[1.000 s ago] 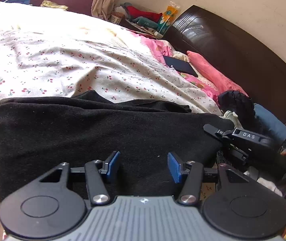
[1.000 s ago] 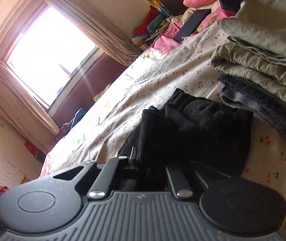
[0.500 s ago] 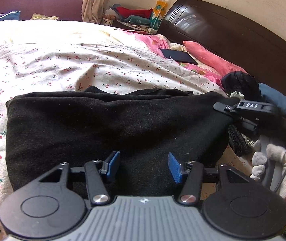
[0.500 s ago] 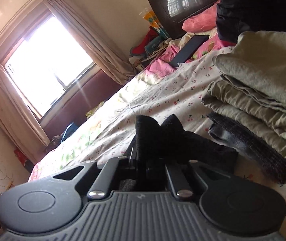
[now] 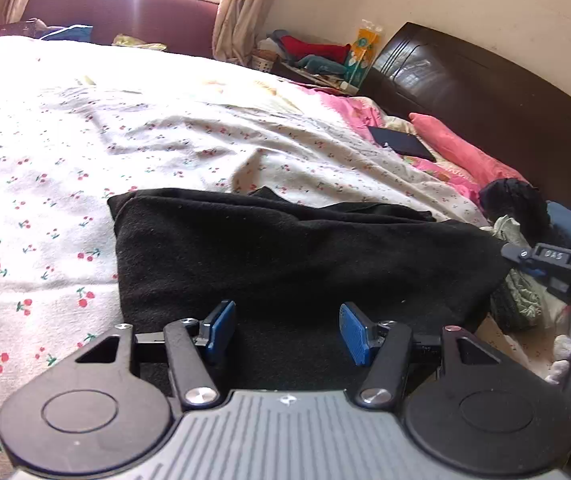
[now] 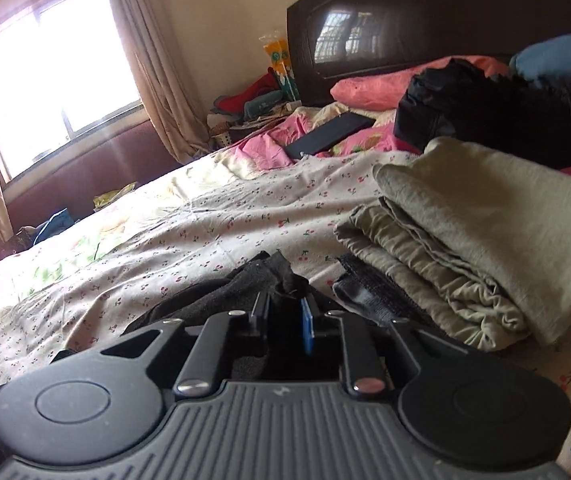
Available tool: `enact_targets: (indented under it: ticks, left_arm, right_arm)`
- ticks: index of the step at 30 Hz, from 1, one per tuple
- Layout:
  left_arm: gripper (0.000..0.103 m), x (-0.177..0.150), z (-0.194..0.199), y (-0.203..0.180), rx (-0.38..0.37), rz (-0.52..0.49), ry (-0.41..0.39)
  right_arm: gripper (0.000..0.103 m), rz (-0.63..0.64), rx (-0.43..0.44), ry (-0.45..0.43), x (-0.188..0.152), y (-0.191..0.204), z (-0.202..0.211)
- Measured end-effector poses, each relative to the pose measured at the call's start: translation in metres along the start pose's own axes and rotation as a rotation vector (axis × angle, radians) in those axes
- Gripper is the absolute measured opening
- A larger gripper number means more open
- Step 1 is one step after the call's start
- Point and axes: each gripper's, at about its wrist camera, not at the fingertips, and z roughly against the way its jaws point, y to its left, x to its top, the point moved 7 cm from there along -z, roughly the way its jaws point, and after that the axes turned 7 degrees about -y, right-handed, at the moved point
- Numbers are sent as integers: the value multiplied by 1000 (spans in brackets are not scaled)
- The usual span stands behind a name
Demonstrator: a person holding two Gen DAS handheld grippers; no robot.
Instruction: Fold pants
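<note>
The black pants lie folded on the cherry-print bedsheet. My left gripper is open and empty, its blue pads just above the near edge of the pants. My right gripper is shut on a bunched edge of the black pants and holds it low over the bed. The right gripper also shows in the left wrist view, at the right end of the pants.
A stack of folded olive and dark garments lies right of the right gripper. A dark headboard, pink pillow, dark tablet and a black garment heap sit at the bed's head. The window is beyond.
The right gripper has lowered and levelled, carrying the pants edge down toward the bed beside the folded stack. The left gripper stays open and has shifted left, with the pants now lying further right.
</note>
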Motion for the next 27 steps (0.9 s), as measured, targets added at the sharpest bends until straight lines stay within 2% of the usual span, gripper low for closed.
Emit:
enact_targets:
  ticks: [1,3,7,10,12,13,16,17,19,22,24,25,26,27]
  left_arm:
    - [69,-3,-1,2,-2,8,-1]
    - [69,-7,-1,2,0,-2,-7]
    - [69,-6,-1,1,2,-14,-22]
    - [70,-8,-2,5,-6,-8,-21]
    - [70,-9,-5,9,-13,14,-11]
    - [70,-10,-7,11,-18,23,-5]
    - [70,-9,-10,14,-21,38,-13]
    - [70,-7,-7,13,-24,38,-31]
    - [70,-2,0,13,-23,41,-76]
    - [70,8,12,21,3,66,-158]
    - [71,8,8,31,30,109,-144]
    - [71,6,3,36,45,126,-122]
    - [71,3,-2,39,61,137,-97]
    - [70,2,-5,39,69,132,-89]
  right_arm:
    - [18,40,7,-31,3,10,8]
    - [18,105,92,-61,5,38,18]
    - [18,239,327,20,-24,115,4]
    - [15,228,477,133,-56,149,-26]
    - [12,241,453,227,-77,151,-62]
    - [0,231,431,256,-84,146,-80]
    - [0,126,424,302,-86,130,-107]
    - [3,115,402,299,-78,128,-107]
    - [12,152,412,219,-60,129,-90]
    - [10,123,456,173,-44,119,-69]
    - [11,155,412,190,-48,105,-71]
    - [8,177,366,212,-54,91,-78]
    - [0,172,344,224,-58,78,-84]
    - [0,148,331,241,-60,66,-91]
